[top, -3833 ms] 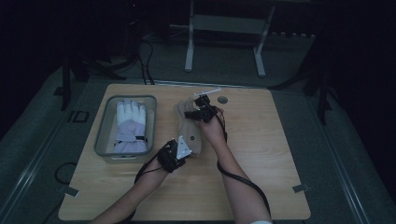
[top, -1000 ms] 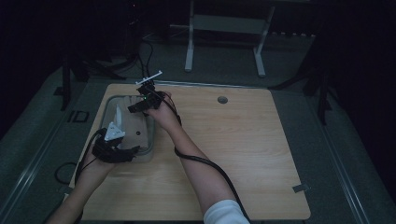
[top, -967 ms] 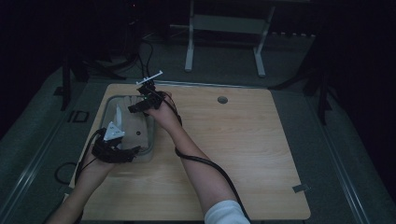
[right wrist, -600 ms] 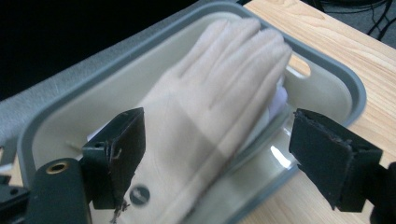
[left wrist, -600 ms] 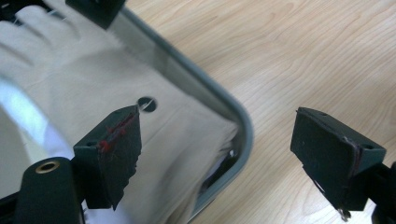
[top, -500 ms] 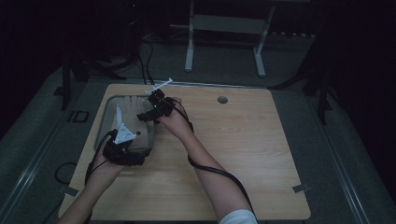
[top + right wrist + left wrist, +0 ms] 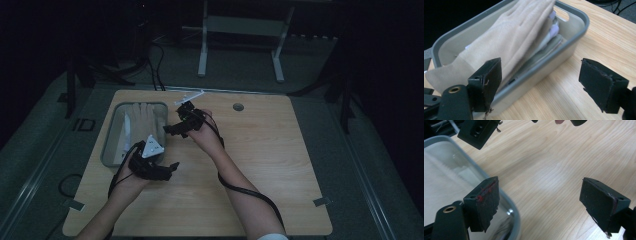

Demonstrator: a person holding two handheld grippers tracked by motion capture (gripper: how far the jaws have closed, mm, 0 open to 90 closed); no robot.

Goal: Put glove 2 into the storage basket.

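Dim surroundings are framing a pale wooden tabletop (image 7: pixel 280 165). Both the left hand-held gripper (image 7: pixel 170 170) and the right hand-held gripper (image 7: pixel 172 129) are hanging released, jaws spread, nothing between them. Just beside them, a soft beige fabric glove (image 7: pixel 509 37) is lying inside a grey rounded plastic bin (image 7: pixel 576 15). It looks light and limp; pinching the cuff seems safest.

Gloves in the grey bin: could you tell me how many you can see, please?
2 at least: a beige glove on top and a pale lilac one peeking out beneath it in the bin; more may be hidden underneath.
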